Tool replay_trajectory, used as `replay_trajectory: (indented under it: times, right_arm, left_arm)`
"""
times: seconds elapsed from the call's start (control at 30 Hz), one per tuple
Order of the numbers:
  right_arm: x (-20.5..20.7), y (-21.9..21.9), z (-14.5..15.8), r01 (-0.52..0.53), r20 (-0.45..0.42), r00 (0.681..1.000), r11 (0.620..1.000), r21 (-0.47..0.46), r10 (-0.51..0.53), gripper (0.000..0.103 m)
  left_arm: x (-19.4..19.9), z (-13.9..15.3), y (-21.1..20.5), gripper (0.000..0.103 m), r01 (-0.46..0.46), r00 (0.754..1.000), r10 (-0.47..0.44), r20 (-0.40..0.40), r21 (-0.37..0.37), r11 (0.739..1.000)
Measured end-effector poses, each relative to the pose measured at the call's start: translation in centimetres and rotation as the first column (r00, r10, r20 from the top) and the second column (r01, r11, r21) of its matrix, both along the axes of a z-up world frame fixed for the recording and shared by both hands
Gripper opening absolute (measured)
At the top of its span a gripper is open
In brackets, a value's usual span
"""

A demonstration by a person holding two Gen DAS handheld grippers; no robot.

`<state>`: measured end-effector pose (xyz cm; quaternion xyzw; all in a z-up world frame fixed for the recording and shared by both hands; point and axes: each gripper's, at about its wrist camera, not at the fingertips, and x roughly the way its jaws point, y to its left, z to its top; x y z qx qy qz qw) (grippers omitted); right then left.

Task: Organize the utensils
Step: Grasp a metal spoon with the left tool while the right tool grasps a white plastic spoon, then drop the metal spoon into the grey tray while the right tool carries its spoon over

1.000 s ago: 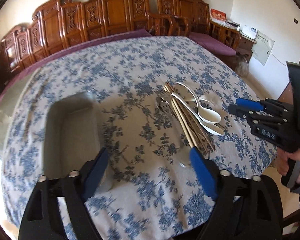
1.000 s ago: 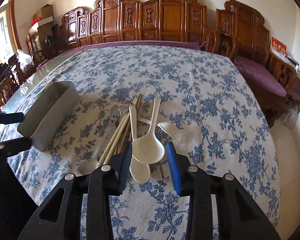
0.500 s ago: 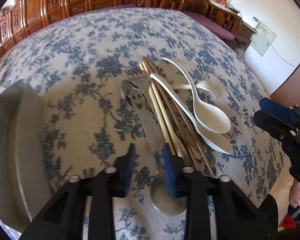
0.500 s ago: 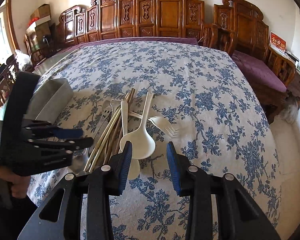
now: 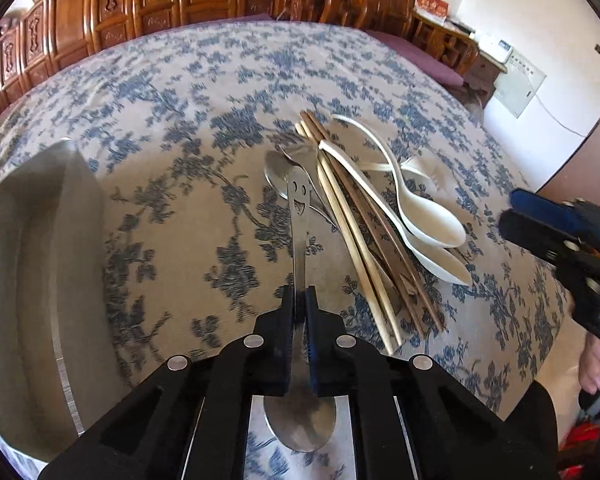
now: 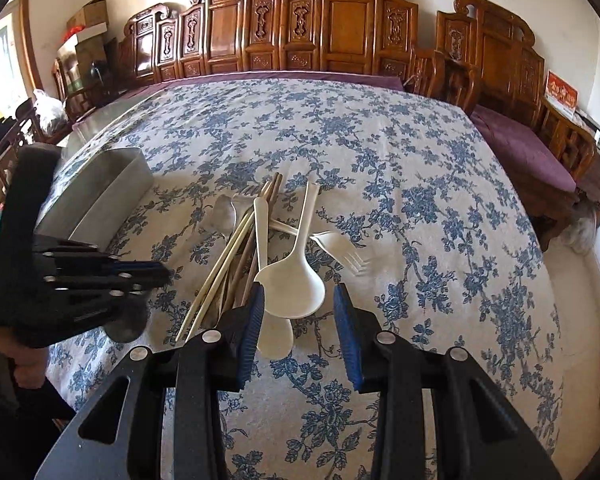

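The left gripper [image 5: 299,300] is clenched on the metal spoon [image 5: 299,240], handle pointing far; right gripper [image 6: 299,308] released over the white spoons [image 6: 290,284]. Metal tray [image 5: 40,260] at left shows nothing inside.

Our left black two-finger gripper [image 5: 299,308] has its blue-padded jaws clamped on the handle of a steel spoon [image 5: 299,240]. Our right black two-finger gripper [image 6: 299,312] hovers with jaws parted, holding nothing.
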<state>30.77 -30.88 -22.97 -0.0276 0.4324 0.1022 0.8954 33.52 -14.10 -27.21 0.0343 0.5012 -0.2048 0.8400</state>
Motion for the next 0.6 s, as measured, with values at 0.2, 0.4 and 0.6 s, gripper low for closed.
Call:
replay_trajectory:
  times: [0.2,0.4,0.6]
  right_arm:
    - [2.8,0.1,-0.8,0.046,-0.046,0.998,0.999,0.027,-0.045,0.038]
    - [7.0,0.8,-2.1,0.060,-0.117,0.992,0.997,0.056,-0.053,0.023]
    - [9.3,0.8,-4.1,0.111,-0.179,0.980,0.989,0.096,-0.093,0.020]
  left_arm:
    - [-0.5,1.5,1.6,0.004,0.003,0.999,0.000,0.037,-0.071,0.997]
    - [-0.8,3.4,2.2,0.004,0.019,0.996,-0.011,0.086,-0.099,0.995]
    - [-1.2,4.6,2.6,0.004,0.023,0.993,-0.010,0.116,-0.113,0.993]
